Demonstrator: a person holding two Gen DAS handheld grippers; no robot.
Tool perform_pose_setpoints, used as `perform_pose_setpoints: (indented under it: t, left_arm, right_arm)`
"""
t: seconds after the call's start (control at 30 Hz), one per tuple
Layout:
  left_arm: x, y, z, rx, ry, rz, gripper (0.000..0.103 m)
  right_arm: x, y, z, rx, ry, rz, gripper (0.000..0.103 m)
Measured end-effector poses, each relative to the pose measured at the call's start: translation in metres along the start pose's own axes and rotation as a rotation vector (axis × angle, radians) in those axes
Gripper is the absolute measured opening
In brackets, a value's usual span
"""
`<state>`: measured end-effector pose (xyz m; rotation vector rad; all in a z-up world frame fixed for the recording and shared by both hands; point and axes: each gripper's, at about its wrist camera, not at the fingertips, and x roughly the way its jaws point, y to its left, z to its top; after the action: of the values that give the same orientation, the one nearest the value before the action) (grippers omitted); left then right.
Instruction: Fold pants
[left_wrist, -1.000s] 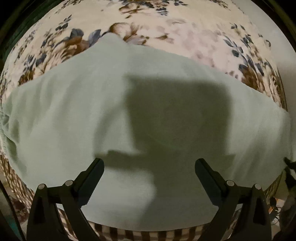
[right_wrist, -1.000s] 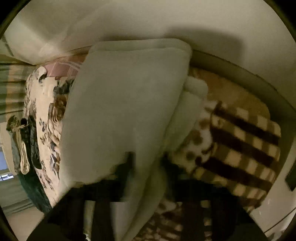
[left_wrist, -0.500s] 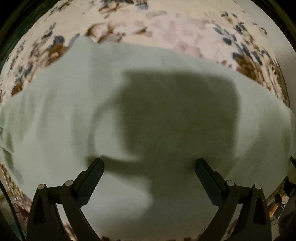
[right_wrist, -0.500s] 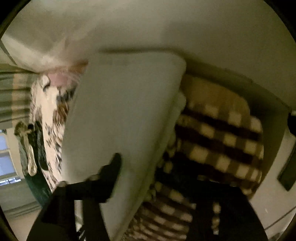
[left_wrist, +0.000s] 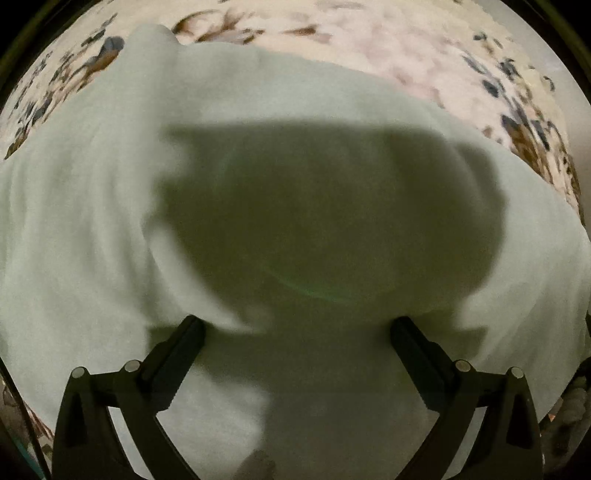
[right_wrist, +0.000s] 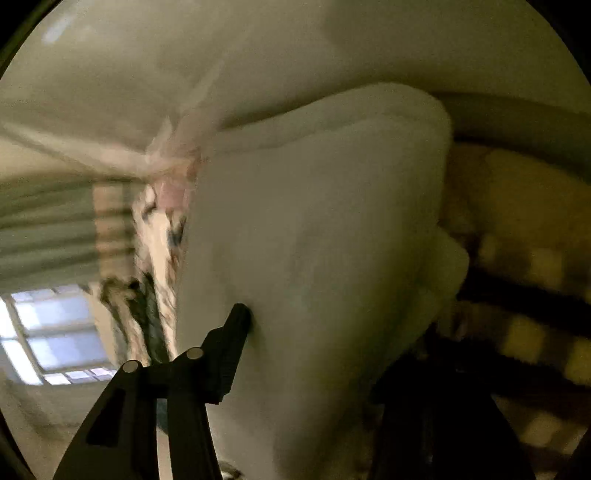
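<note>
Left wrist view first: the pale green pants (left_wrist: 92, 229) fill nearly the whole frame, spread flat from the left edge to the right edge, with one corner poking up at the upper left. A flowered bedcover (left_wrist: 424, 48) shows in a band along the top and down the upper right. The left gripper (left_wrist: 297, 332) hangs over the cloth at the bottom of the frame, its two dark fingers (left_wrist: 177, 354) standing wide apart with nothing pinched between them, and its broad shadow (left_wrist: 325, 214) darkens the middle of the pants (the tips look close to the cloth, though contact cannot be judged).

Right wrist view, again from the left: a bright window (right_wrist: 51, 332) sits at the lower left, with striped curtains (right_wrist: 55, 229) above it. Next comes a sliver of the flowered bedcover, then the folded pants (right_wrist: 317, 240), a thick stack with rounded edges filling the centre from top to bottom. A brown and cream checked blanket (right_wrist: 524, 325) lies at the right. The right gripper (right_wrist: 332, 354) has just been closing from a wider spread; its left finger (right_wrist: 229, 347) rests against the face of the folded cloth at lower centre, while the right finger is lost in darkness at the lower right. The pants lie between the fingers, but a firm pinch cannot be made out.
</note>
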<state>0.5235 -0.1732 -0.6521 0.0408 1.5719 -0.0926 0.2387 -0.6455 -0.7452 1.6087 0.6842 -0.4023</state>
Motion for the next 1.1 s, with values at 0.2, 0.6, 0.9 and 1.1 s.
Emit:
perform_pose_setpoints:
  t: [0.2,0.6,0.9,1.1]
  left_arm:
    - [-0.033,0.018,0.005,-0.087,-0.014,-0.101,0.103]
    - [-0.135,0.193,-0.03,-0.318,-0.199,-0.146,0.103]
    - [-0.157,0.315,-0.077,-0.448,-0.228,-0.069,0.103]
    - [-0.148,0.334,-0.071,-0.414,-0.218,-0.121,0.103]
  right_arm:
    - [-0.03,0.07,-0.02,-0.194,-0.098,-0.077,0.02]
    - [0.014,0.283,-0.269,-1.13,-0.075,-0.389,0.02]
    - [0.151,0.212,-0.575,-1.762,0.216,-0.493,0.019]
    - [0.159,0.163,-0.632,-1.978,0.334,-0.618,0.041]
